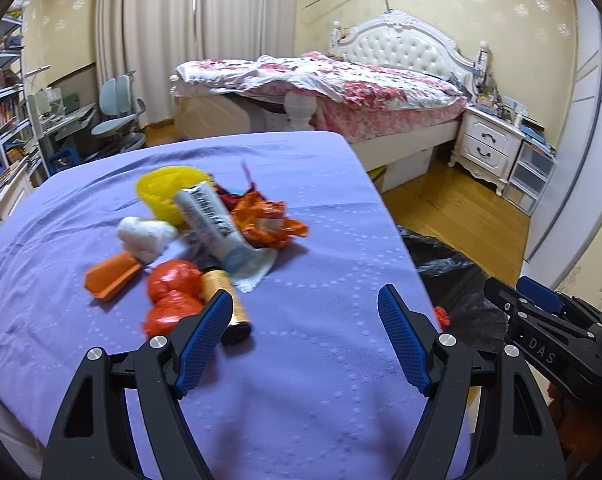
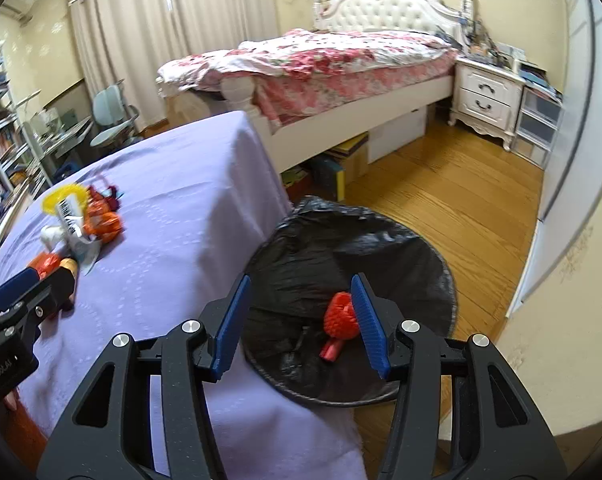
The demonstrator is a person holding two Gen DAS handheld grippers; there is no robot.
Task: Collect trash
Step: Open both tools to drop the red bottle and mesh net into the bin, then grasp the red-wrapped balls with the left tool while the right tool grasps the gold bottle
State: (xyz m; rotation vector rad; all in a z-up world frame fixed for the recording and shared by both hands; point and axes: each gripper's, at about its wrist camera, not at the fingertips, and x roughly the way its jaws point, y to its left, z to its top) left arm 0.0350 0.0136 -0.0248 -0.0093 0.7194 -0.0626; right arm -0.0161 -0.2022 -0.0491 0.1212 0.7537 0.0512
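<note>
R gripper (image 2: 297, 322) sits over the black-lined trash bin (image 2: 433, 248); jaws apart, nothing clamped; red strawberry-shaped toy (image 2: 339, 314) is seen between them but lies loose in the liner, apparently touching neither pad. L gripper (image 1: 305, 336) hangs over the purple tabletop (image 1: 321, 208), jaws wide apart, empty. Remaining trash pile is mid-tabletop: amber bottle (image 1: 225, 300) just beside L's left finger, red crumpled bag (image 1: 173, 296), orange piece (image 1: 111, 276), white wad (image 1: 145, 236), white tube (image 1: 211, 216), orange wrapper (image 1: 267, 220), yellow cup (image 1: 167, 192). Judgement: next pick = bottle, nearest; straddle it across its width, not lengthwise; close fully before lifting, it'll prob roll; keep R clear of the bin rim.
</note>
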